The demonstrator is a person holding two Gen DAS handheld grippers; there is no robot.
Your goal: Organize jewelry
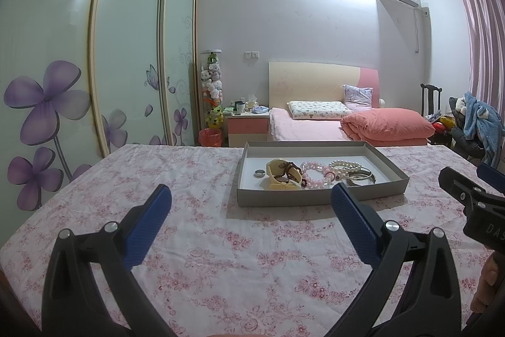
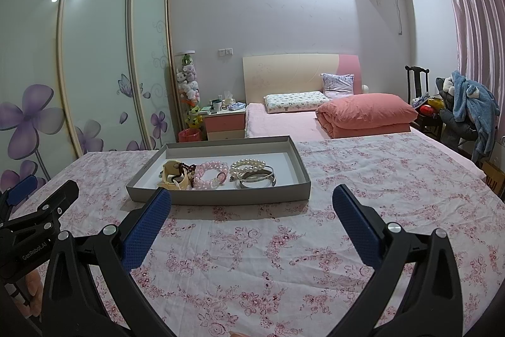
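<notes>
Two hand-held grippers: left (image 1: 249, 195) and right (image 2: 251, 195) both hovering released, holding nothing.
Tray (image 1: 315, 199): sitting near table's far edge, holding the jewelry (image 1: 303, 176).

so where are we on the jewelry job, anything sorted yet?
Done: all visible jewelry sits in the grey tray, though bunched together: pink bead bracelet, pearl bracelet, silver bangles, cream watch, ring. In hand: nothing; left gripper and right gripper are open short of the tray. Left: separating the pieces.

Grey tray (image 2: 221, 195) holding pink bead bracelet (image 2: 210, 172), pearl bracelet (image 2: 247, 166), silver bangles (image 2: 256, 179)
</notes>
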